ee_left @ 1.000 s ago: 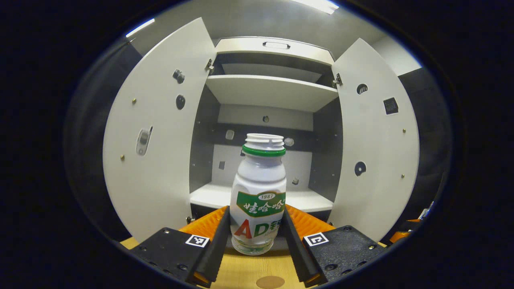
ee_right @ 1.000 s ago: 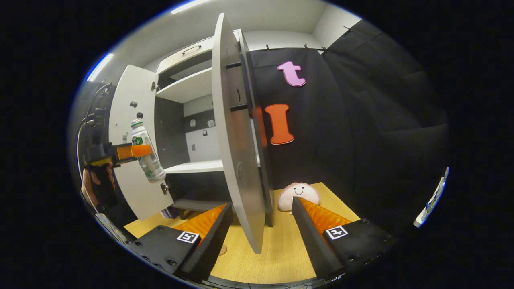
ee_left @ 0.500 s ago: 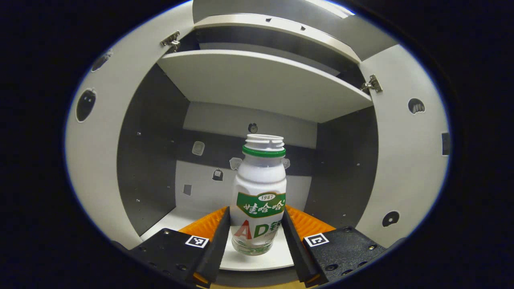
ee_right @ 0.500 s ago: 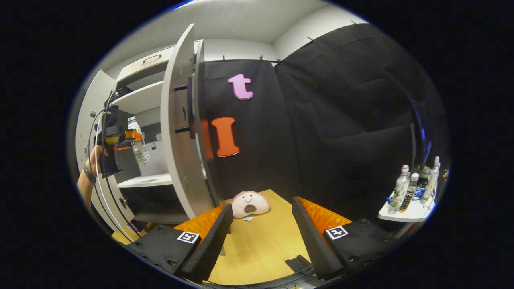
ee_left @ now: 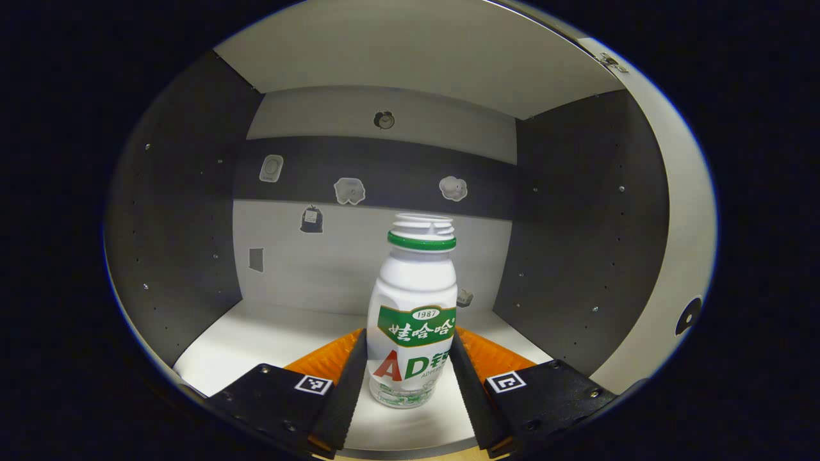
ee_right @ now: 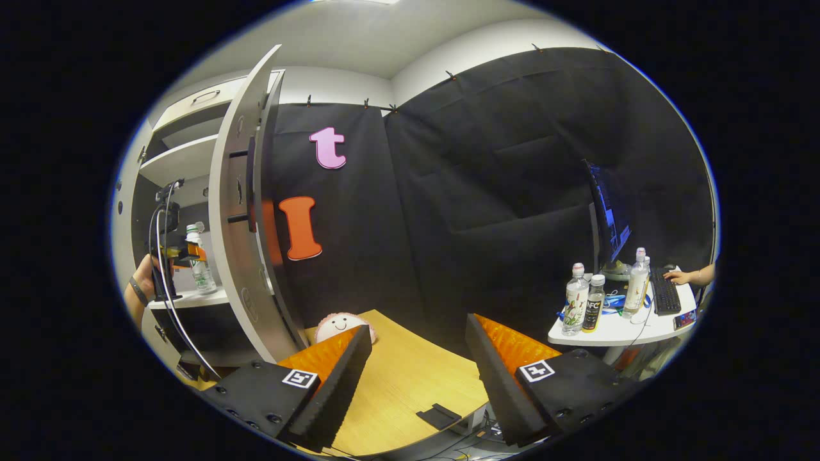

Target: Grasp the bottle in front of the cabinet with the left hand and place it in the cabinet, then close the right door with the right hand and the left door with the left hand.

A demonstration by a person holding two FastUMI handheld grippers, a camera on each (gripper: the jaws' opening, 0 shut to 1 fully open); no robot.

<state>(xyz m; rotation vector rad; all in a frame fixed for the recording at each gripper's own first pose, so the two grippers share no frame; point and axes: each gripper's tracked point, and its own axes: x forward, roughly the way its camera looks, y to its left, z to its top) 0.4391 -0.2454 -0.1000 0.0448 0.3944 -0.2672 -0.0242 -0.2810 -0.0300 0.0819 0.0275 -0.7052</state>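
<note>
A white bottle (ee_left: 413, 307) with a green neck ring and no cap stands upright between my left gripper's (ee_left: 410, 378) fingers, both of which press on its lower body. It is inside the cabinet's lower compartment, over the white shelf (ee_left: 256, 336); I cannot tell whether its base touches. In the right gripper view the cabinet's right door (ee_right: 240, 211) stands open, seen nearly edge-on, and past it the left gripper (ee_right: 192, 251) holds the bottle (ee_right: 200, 272) over the shelf (ee_right: 192, 298). My right gripper (ee_right: 416, 365) is open over the wooden table (ee_right: 410, 384), right of that door.
A pink plush toy (ee_right: 336, 325) lies on the table by the right door's foot. A small black piece (ee_right: 439, 415) sits near the table's front edge. At the far right a white side table (ee_right: 615, 330) carries several bottles, a keyboard and a monitor.
The left gripper has carried the bottle forward, past the door edges, deep into the lower compartment. The right gripper's view has swung rightward, away from the door.
</note>
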